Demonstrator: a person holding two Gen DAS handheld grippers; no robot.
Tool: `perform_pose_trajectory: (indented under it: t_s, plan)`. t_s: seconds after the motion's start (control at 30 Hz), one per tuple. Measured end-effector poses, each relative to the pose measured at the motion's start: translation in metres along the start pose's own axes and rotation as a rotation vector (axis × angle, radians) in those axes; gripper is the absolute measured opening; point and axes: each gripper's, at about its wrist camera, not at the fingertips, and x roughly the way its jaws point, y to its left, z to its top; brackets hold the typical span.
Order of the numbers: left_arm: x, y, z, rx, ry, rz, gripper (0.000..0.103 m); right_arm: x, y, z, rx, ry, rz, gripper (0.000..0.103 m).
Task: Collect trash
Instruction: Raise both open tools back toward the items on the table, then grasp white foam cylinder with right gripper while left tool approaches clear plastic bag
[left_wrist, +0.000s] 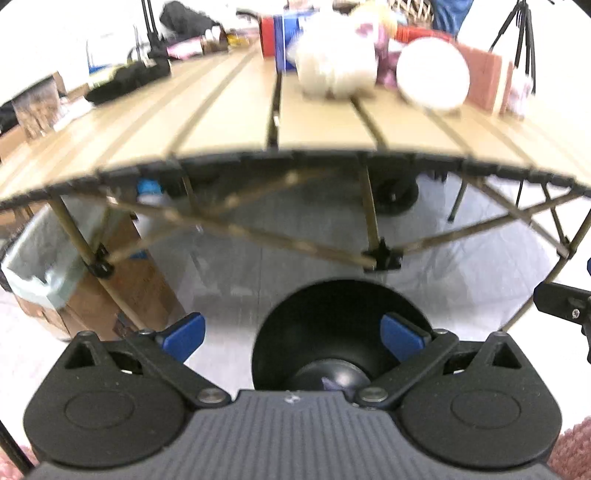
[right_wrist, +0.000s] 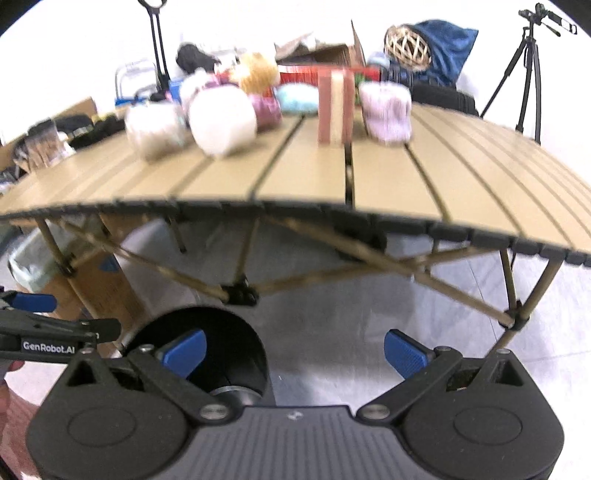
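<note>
My left tongs hang spread wide and empty below the near edge of the slatted surface, touching nothing; behind them sits a black dome-shaped base on the floor. My right tongs are equally spread and empty, level with the folding legs under the same surface, the left tool just beside them at the left of that view. Beyond, at the far side of the surface, a crowd of soft, blurred items waits: a cream-white bundle, a round white disc-like piece and a pink block. Which of them counts as trash I cannot tell. A lined bin stands on the floor at the left, under the surface's end. The risk, as I judge it: both tongs start low, so rising carelessly could knock the surface's edge, and a hurried reach into that tight cluster could topple neighbours or pinch the wrong item.
</note>
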Motion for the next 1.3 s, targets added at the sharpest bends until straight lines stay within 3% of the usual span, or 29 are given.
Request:
perform_pose_trajectory:
  t_s: [0.23, 0.67, 1.03, 1.3]
  plan:
    - [-0.038, 0.001, 0.015, 0.0, -0.156, 0.01, 0.103, -0.033, 0.006, 0.016, -0.006, -0.135, 0.044, 0.103]
    - [-0.063, 0.005, 0.066, -0.025, -0.337, 0.044, 0.103, -0.047, 0.014, 0.056, -0.01, -0.306, 0.036, 0.103]
    - [-0.046, 0.019, 0.102, -0.058, -0.371, 0.071, 0.103, -0.02, 0.023, 0.087, -0.007, -0.365, 0.006, 0.103]
    - [-0.031, 0.044, 0.115, -0.102, -0.344, 0.071, 0.103, 0.016, 0.038, 0.101, -0.025, -0.367, -0.012, 0.103]
